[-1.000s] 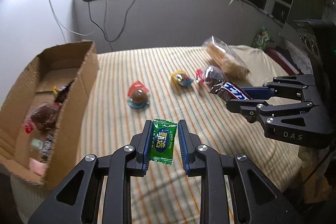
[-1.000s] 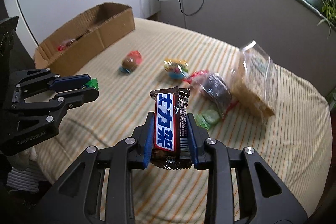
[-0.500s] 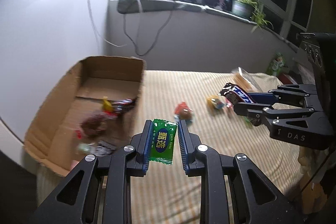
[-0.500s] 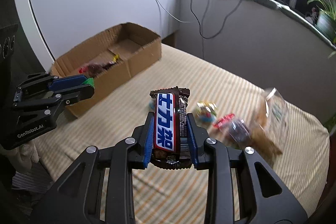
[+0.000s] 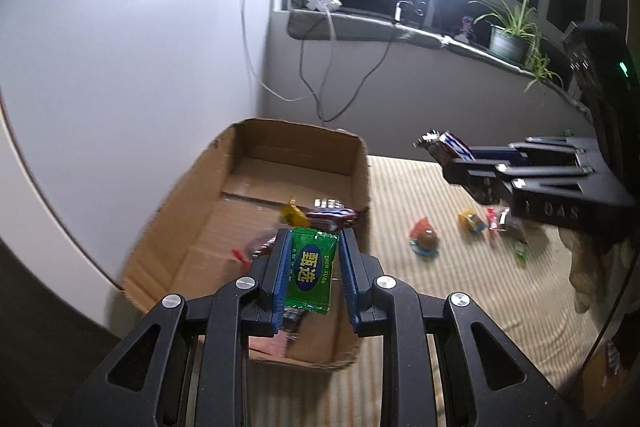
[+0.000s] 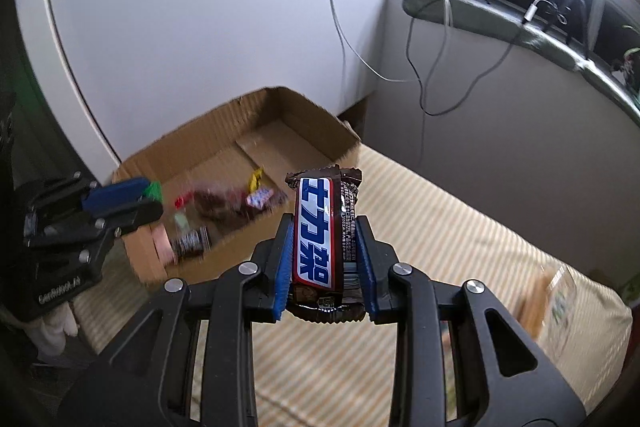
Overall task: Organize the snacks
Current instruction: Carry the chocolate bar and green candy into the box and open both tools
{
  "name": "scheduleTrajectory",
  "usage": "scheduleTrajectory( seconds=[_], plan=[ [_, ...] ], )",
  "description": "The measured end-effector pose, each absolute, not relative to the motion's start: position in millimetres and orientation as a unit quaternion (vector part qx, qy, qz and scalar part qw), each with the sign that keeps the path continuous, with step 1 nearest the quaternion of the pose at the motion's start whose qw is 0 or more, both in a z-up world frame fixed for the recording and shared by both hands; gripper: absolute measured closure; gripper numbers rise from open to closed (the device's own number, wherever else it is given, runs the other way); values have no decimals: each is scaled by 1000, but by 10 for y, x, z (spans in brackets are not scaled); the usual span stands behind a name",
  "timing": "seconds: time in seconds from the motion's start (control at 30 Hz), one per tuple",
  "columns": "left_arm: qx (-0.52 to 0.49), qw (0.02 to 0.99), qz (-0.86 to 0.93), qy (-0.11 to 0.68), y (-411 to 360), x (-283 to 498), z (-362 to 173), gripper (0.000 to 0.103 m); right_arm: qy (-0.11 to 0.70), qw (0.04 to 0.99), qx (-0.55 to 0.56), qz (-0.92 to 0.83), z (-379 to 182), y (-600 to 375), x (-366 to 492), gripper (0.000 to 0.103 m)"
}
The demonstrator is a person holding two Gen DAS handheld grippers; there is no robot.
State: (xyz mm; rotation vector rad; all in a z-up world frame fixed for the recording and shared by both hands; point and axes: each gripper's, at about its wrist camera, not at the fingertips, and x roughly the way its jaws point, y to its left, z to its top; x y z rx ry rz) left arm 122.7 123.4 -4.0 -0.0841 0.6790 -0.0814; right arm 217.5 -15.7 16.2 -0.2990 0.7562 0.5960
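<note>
Striped bed (image 5: 460, 291), cardboard box (image 5: 256, 195), loose snacks (image 5: 424, 241)

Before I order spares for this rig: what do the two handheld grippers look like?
Both are matte black linkage frames with silver pivot screws and blue ribbed pads. The left gripper carries pale lettering on its side, blurred in the right view. The right gripper reads "DAS" on its side. No sleeves show.

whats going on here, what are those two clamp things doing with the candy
A person is sorting snacks into a cardboard box on a striped bedcover. The left gripper pinches a green candy packet over the box's near end. The right gripper grips a chocolate bar, held above the bedcover beside the box. Several wrapped sweets already lie in the box, and a few more wait on the cover.
</note>
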Motion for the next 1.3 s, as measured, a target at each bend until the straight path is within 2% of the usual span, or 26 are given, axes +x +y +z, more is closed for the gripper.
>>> scheduleTrajectory(
  seconds=[0.73,1.3],
  plan=[
    [-54,935,-19,350,1497,1385,-178,81,398,852,-162,299,-234,703,2860,73],
    [-53,935,-8,351,1500,1431,-194,79,400,844,-179,310,-328,859,2884,73]
  ],
)
